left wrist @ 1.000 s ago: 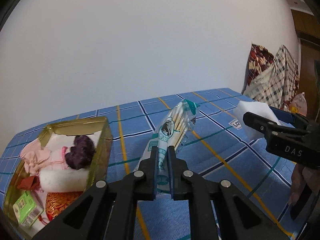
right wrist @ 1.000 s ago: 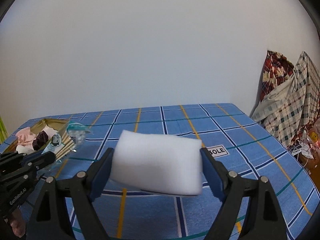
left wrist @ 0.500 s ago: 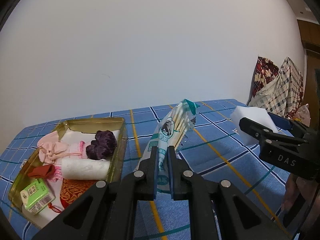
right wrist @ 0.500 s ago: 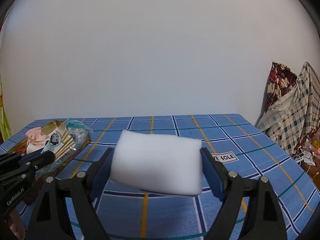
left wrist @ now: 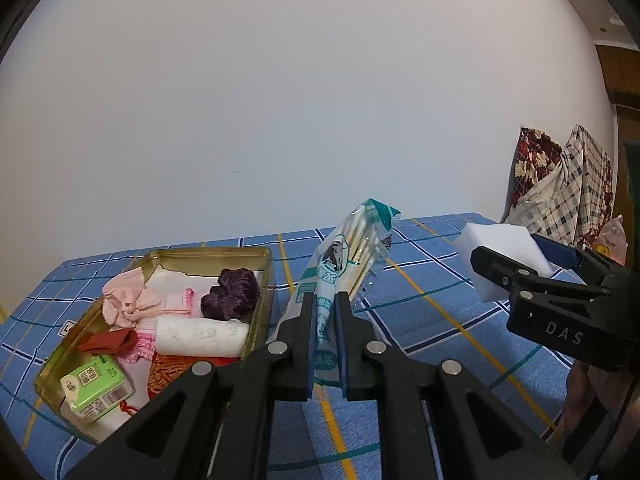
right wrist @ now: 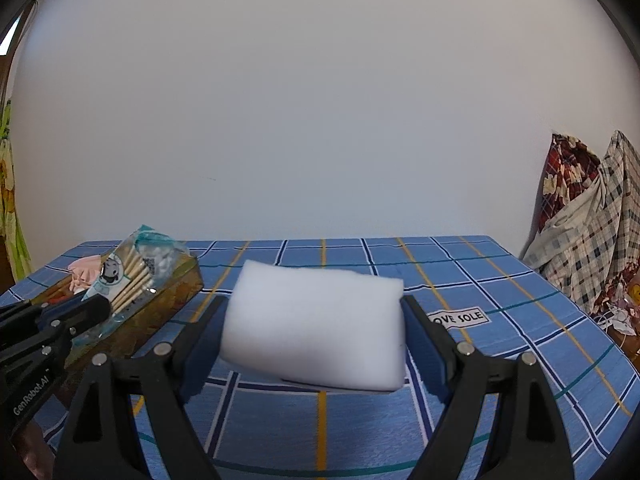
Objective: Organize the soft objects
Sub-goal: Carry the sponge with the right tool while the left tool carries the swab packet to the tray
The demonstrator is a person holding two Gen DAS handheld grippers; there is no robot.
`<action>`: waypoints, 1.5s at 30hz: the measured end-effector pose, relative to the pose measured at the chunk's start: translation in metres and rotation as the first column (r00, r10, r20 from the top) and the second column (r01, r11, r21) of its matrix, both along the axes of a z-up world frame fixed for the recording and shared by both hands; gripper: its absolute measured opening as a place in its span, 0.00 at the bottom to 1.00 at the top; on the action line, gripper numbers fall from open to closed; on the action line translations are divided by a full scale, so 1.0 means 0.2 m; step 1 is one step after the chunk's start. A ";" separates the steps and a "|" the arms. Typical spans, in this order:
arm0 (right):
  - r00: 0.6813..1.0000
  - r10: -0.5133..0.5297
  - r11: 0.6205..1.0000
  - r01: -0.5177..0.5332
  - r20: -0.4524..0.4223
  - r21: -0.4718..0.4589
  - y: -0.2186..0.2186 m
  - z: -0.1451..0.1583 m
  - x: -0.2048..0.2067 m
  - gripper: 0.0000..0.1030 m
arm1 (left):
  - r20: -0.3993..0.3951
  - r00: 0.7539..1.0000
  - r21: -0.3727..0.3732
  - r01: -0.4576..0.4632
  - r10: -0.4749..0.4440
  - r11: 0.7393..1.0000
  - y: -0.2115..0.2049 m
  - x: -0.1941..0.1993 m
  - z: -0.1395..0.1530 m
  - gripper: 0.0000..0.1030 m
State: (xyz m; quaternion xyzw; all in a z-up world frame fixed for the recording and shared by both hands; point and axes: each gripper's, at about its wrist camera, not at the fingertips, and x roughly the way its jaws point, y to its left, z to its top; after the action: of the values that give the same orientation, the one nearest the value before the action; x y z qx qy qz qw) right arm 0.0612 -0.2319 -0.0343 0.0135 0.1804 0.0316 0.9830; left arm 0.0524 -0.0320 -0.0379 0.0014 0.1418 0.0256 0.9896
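The black plastic left gripper [left wrist: 324, 312] has two angular fingers with triangular cut-outs, round silver screws and blue pads [left wrist: 311, 360]. The matching black right gripper [right wrist: 312, 332] carries the same screws and cut-outs; white "DAS" lettering marks its side, "GenRobot.AI" the left one's.

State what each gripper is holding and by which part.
Left gripper pinches the cotton swab packet at its lower end. Right gripper clamps the white sponge block by its two short ends.
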 end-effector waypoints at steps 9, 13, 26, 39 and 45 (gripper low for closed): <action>1.000 0.014 1.000 -0.014 0.010 0.004 0.03 0.00 -0.02 0.83 | 0.015 1.000 -0.021 -0.020 0.020 1.000 0.02 -0.04 0.01 0.09; 1.000 0.022 1.000 -0.022 0.018 0.005 0.05 0.00 -0.04 0.83 | 0.025 0.999 -0.022 -0.031 0.031 0.999 0.03 -0.07 0.01 0.09; 0.999 0.047 0.999 -0.047 0.022 0.016 0.08 0.01 -0.05 0.83 | 0.052 0.997 -0.025 -0.061 0.062 0.998 0.07 -0.13 0.02 0.09; 0.997 0.068 0.998 -0.068 0.027 0.010 0.14 0.00 -0.06 0.83 | 0.067 0.994 -0.035 -0.090 0.092 0.995 0.12 -0.18 0.02 0.09; 0.997 0.077 0.997 -0.077 0.027 0.005 0.15 -0.02 -0.04 0.83 | 0.071 0.992 -0.039 -0.103 0.105 0.994 0.14 -0.21 0.02 0.09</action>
State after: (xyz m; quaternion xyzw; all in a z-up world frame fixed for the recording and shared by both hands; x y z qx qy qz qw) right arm 0.0538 -0.2009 -0.0375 0.0090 0.1674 0.0703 0.9833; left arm 0.0112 -0.0045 -0.0339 -0.0242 0.1057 0.0747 0.9913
